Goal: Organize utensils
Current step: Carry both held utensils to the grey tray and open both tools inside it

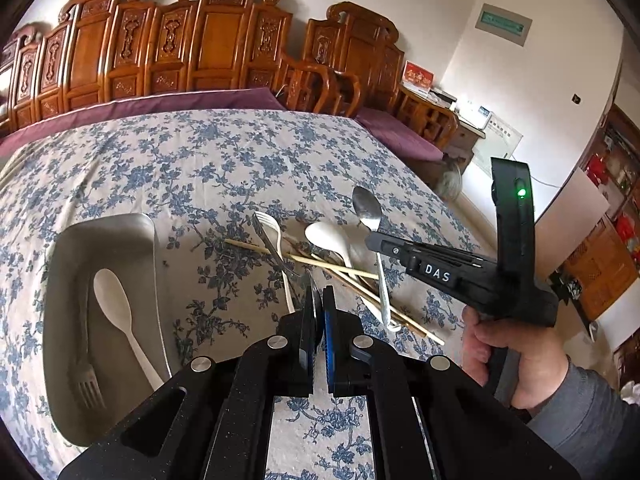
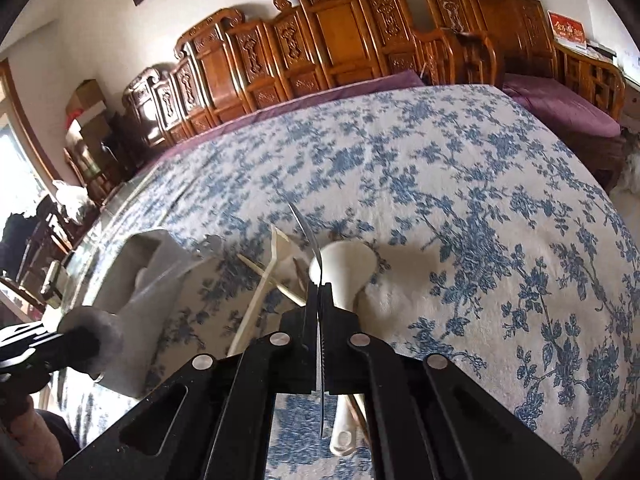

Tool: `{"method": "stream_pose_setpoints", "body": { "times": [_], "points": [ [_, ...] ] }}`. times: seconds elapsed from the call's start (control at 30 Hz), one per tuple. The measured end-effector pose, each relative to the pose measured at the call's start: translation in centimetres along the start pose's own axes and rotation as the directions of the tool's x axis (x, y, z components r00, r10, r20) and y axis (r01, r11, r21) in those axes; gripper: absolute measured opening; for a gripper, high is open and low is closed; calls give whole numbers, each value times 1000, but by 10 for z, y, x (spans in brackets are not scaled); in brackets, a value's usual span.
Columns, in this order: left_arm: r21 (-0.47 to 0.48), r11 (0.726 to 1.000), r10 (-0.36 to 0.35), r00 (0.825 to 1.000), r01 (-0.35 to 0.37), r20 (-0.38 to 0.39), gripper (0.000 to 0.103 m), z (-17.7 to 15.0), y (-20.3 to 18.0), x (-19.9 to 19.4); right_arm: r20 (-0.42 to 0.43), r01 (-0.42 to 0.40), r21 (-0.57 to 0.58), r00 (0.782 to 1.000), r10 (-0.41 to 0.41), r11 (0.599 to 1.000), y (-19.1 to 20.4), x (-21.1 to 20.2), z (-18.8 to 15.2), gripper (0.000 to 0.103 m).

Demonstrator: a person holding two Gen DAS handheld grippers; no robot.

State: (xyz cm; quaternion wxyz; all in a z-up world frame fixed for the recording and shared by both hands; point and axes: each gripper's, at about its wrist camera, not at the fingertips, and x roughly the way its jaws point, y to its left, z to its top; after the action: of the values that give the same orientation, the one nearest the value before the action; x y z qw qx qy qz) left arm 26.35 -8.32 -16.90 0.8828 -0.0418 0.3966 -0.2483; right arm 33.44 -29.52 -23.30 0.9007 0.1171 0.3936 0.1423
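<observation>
On the flowered tablecloth lies a heap of utensils: a white spoon (image 1: 326, 238), a white fork (image 1: 274, 226), a dark metal utensil (image 1: 266, 240) and several chopsticks (image 1: 332, 266). My right gripper (image 1: 370, 240) is shut on the neck of a metal spoon (image 1: 366, 206), which is tilted up out of the heap. The right wrist view shows that spoon (image 2: 306, 232) edge-on between the pads of my right gripper (image 2: 319, 286), above the white spoon (image 2: 344, 268). My left gripper (image 1: 319, 294) is shut with nothing in it, just in front of the heap.
A metal tray (image 1: 120, 232) at the left holds a white spoon (image 1: 114, 300) and a metal fork (image 1: 90, 384). Carved wooden chairs (image 1: 224, 40) line the far edge of the table. A hand (image 1: 516, 352) and grey sleeve hold the right gripper.
</observation>
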Motion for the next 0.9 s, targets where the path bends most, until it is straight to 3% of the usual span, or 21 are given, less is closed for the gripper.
{"method": "stream_pose_setpoints", "body": {
  "times": [0.47, 0.9],
  "points": [
    [16, 996, 85, 996, -85, 31, 2, 3, 18, -48, 22, -91, -44, 996, 92, 995, 38, -21, 0, 3],
    [-45, 981, 190, 982, -189, 14, 3, -6, 75, -69, 11, -134, -120, 991, 136, 984, 80, -26, -3, 3]
  ]
}}
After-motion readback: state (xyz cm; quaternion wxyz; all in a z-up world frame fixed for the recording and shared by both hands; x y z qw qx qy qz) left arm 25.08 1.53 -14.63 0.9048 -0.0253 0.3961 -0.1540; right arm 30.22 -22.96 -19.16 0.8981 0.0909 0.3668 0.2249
